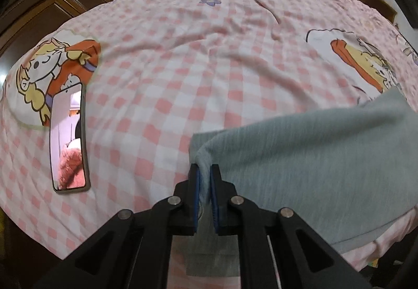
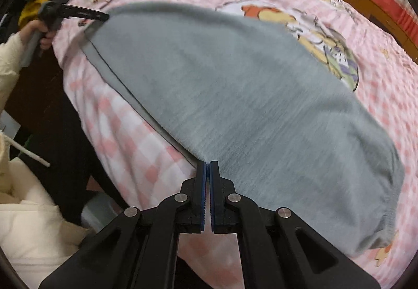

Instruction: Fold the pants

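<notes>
Left gripper [image 1: 205,171] and right gripper [image 2: 208,167] each pinch an edge of the grey pants [image 2: 235,106] spread over a pink checked bedspread [image 1: 183,74].

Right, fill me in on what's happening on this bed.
A person is folding grey pants on a pink checked bedspread, with tongs in each hand. The left tongs are shut on one corner of the fabric, and the right tongs are shut on the near edge at the other end. The pants lie flat between them, close to the bed's edge. A phone rests on the bedspread off to the side, untouched.
</notes>
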Tool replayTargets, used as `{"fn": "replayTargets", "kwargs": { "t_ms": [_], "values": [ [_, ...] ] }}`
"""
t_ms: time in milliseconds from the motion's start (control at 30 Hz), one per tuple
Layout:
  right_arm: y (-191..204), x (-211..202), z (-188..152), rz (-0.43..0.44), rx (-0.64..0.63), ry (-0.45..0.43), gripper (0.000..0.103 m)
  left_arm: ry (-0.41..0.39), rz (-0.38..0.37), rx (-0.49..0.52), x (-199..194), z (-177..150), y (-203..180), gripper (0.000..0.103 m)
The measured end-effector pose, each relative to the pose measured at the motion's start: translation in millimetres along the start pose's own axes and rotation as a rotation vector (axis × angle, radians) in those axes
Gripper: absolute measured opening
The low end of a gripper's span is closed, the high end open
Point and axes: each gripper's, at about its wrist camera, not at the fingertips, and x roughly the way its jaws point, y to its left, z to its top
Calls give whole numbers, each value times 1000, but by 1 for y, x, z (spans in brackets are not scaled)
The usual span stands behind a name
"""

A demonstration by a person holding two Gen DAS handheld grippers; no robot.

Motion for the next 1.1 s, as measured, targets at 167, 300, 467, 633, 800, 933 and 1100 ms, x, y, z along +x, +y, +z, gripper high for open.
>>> {"fn": "replayTargets", "kwargs": {
  "t_ms": [167,300,467,633,800,933,1100],
  "values": [
    [0,8,-1,-15,29,3,3,-16,27,-38,-15,-22,10,44],
    [-3,5,-3,-9,86,-24,3,-32,-3,-96,-34,-48,19,44],
    [-10,1,-7,13,177,-67,3,-42,-70,-135,-49,-72,17,44],
    [-15,-6,-9,37,245,-112,3,-50,-204,-204,-49,-76,8,19],
    [-23,-20,-5,33,285,-166,3,2,-269,-242,-34,-76,-5,19],
    [-25,-26,0,26,289,-188,3,39,-267,-250,-22,-82,-14,19],
    [-25,-25,2,19,291,-190,3,20,-337,-351,-13,-81,-7,30]
  ]
}}
